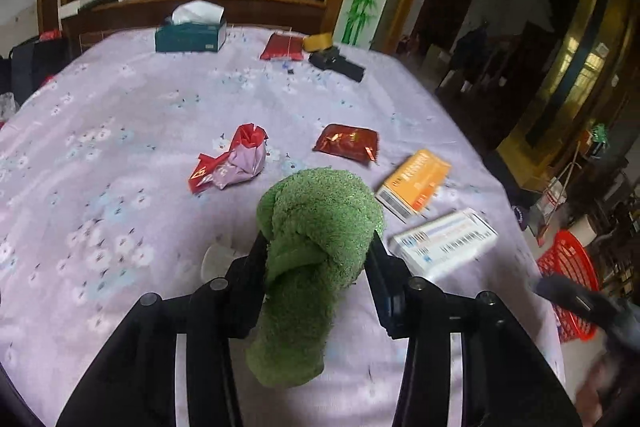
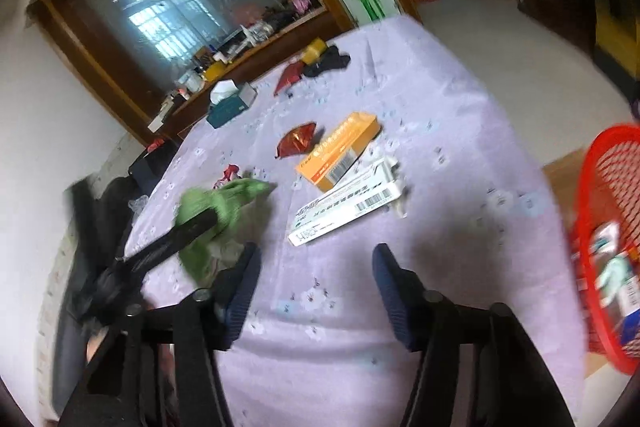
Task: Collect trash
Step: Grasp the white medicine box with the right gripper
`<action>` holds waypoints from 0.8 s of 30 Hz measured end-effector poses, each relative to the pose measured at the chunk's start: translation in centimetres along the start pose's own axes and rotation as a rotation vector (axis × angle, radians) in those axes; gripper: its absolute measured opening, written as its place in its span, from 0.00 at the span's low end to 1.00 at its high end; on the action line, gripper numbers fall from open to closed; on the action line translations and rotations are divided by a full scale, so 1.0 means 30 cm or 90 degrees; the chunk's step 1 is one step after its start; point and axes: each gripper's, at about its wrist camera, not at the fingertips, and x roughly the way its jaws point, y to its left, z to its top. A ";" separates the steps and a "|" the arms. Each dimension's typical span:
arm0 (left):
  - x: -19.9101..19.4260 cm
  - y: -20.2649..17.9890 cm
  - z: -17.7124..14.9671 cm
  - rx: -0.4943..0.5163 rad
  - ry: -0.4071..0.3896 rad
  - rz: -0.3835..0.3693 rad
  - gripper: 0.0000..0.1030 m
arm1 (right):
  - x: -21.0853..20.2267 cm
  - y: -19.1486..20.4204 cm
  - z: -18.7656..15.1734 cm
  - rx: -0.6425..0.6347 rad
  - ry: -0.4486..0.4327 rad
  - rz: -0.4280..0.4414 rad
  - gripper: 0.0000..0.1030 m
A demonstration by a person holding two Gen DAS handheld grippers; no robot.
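My left gripper (image 1: 318, 239) is shut on a rolled green cloth (image 1: 320, 211), which bulges out ahead of the pads above the lilac flowered table (image 1: 120, 147). The right wrist view shows the same green cloth (image 2: 236, 195) at the left. My right gripper (image 2: 316, 253) is open over bare tablecloth with nothing between its fingers. Just ahead of it lie a white barcoded box (image 2: 348, 203) and an orange box (image 2: 340, 147). A dark red foil wrapper (image 1: 348, 143) and a crumpled red and pink wrapper (image 1: 232, 163) lie further in.
A red mesh basket (image 2: 608, 227) holding several packets stands off the table's right edge. At the far end sit a teal tissue box (image 1: 192, 31), a red packet (image 1: 282, 47) and a black object (image 1: 336, 65). A cluttered wooden shelf runs behind.
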 end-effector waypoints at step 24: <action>-0.190 0.007 -0.180 0.020 -0.072 -0.004 0.43 | 0.125 0.045 -0.013 -0.033 -0.033 -0.061 0.01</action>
